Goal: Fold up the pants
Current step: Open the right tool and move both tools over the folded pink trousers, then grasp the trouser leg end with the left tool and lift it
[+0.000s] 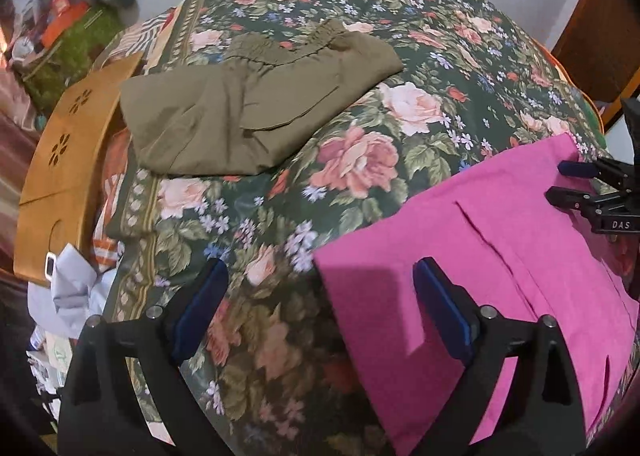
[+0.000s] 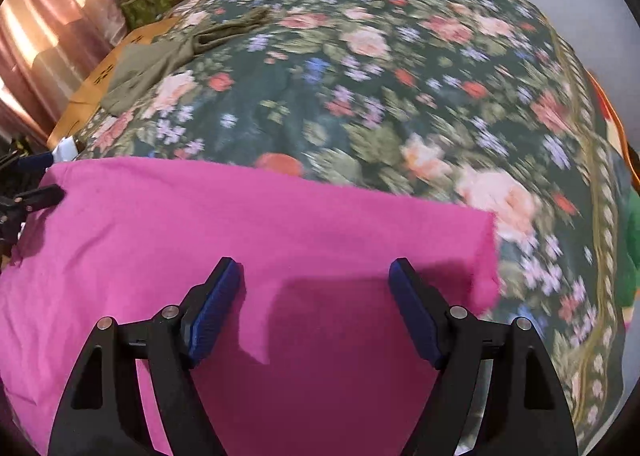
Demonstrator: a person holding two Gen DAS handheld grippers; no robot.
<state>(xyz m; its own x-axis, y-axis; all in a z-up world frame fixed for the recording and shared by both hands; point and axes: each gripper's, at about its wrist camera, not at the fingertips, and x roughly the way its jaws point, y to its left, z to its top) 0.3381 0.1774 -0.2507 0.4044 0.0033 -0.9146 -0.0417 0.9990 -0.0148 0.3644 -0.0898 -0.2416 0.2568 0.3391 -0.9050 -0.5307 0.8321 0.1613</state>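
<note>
A: Left wrist view: left gripper (image 1: pixel 320 308) tilted steeply down, jaws spread wide, nothing pinched, straddling the near corner of the pink pants (image 1: pixel 480 256) spread on the floral bedspread (image 1: pixel 360 160). Folded olive pants (image 1: pixel 240 112) farther back.

B: Right wrist view: right gripper (image 2: pixel 316 296) angled down too, jaws apart, empty, over the pink pants (image 2: pixel 240 224).

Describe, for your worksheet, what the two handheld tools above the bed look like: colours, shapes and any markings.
Both tools look alike. The left tool has two black angular plastic arms with triangular cut-outs and silver pivot pins, each ending in a flat dark blue ribbed pad. The right tool has the same build; seen from the left camera, its body carries white "DAS" lettering. No cables, hands or sleeves are visible.
</note>
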